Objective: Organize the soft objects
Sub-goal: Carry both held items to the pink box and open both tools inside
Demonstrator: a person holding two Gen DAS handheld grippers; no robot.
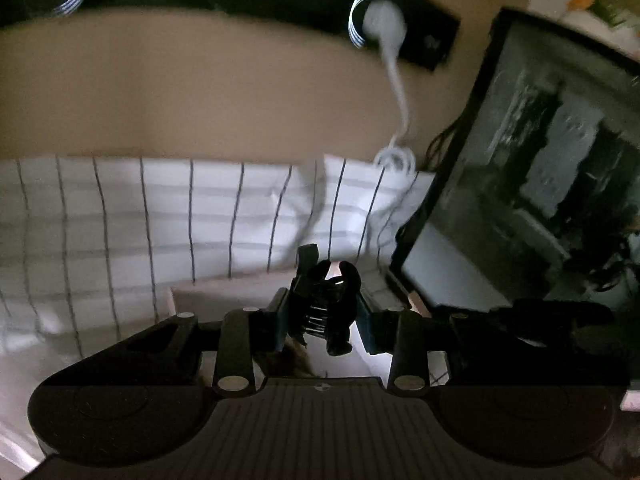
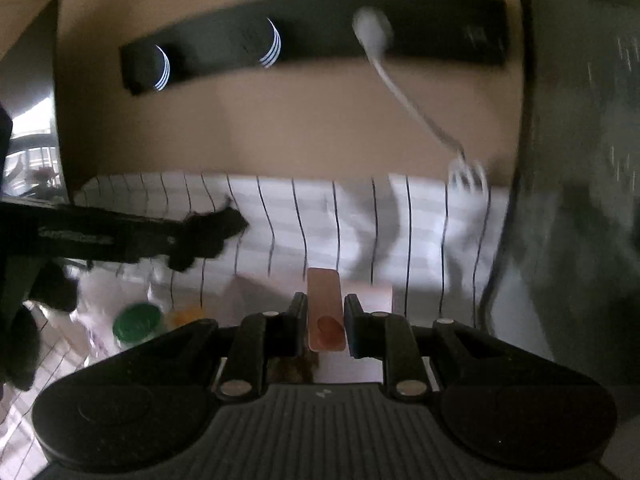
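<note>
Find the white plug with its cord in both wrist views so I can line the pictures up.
Left wrist view: the white plug sits upper right of centre, on the black socket strip, cord hanging down to the checked cloth.
Right wrist view: the white plug is upper right of centre on the same black socket strip, cord running down to the right.
Shared landmark: the black socket strip on the beige wall.

surface: white cloth with thin dark grid lines (image 2: 280,216), spread ahead of both tools | on it: green-lidded tub (image 2: 136,322) left-near of right tool; orange blur just beside it, unclear | white cable (image 1: 394,160) trails onto cloth, ahead-right of left tool
</note>
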